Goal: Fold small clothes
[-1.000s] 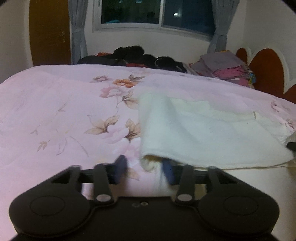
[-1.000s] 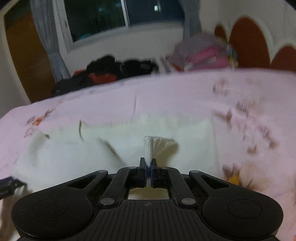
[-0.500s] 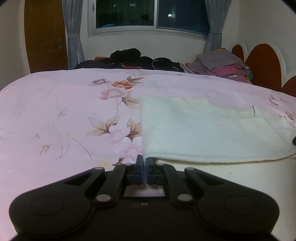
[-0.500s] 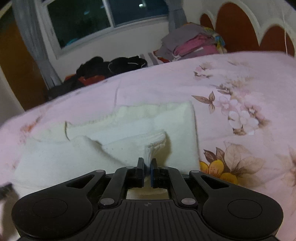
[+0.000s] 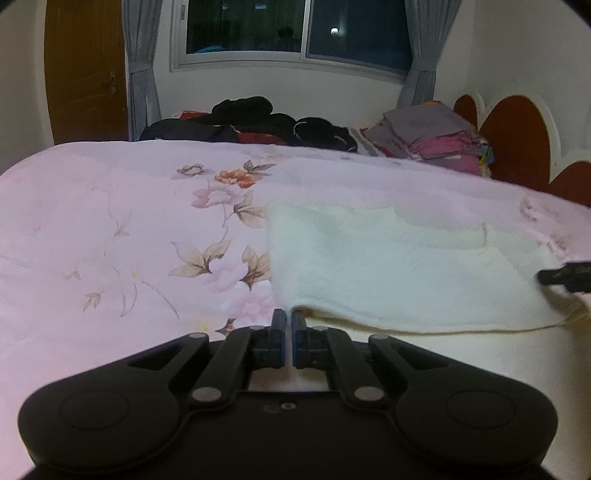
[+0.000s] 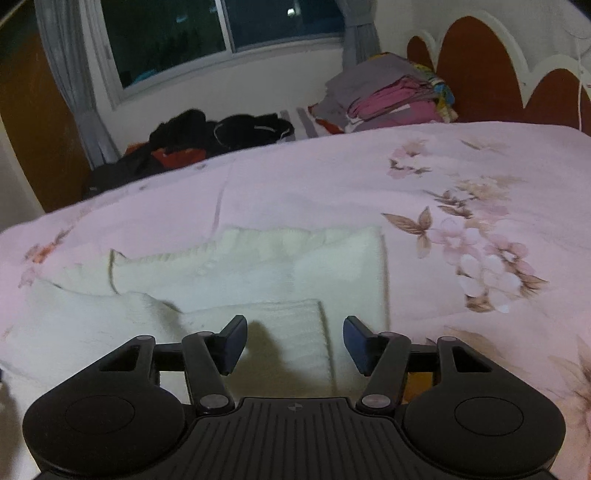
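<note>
Cream garment (image 5: 406, 273) spread on pink floral bedspread (image 5: 110, 229), folded layer on top, lower layer running under both cameras

Only in left view: wooden door (image 5: 85, 70) far left, and right gripper's dark tip (image 5: 565, 275) poking in at the right edge over the cloth. Only in right view: ribbed cuff or hem (image 6: 291, 325) lying flat between the open fingers, a curved neckline-like edge (image 6: 112, 269) at left, bigger flower print (image 6: 476, 254) to the right. In both: window (image 5: 295, 29), dark clothes heap (image 5: 255, 122), folded stack (image 5: 436, 136) by the headboard (image 5: 517, 140)

Left gripper (image 5: 288, 321) low and level over the bed, jaws clenched at the near-left corner of the folded layer; pads nearly touching, a sliver of gap, cloth edge right at the tips, pinch itself not clear enough to confirm. Right gripper (image 6: 294, 334) tilted down toward the garment, jaws released wide, blue pads (image 6: 234, 341) apart, nothing between them but cloth lying below

Near part of garment cut off behind both gripper bodies; far edge blurred in left view; garment type hard to make out
</note>
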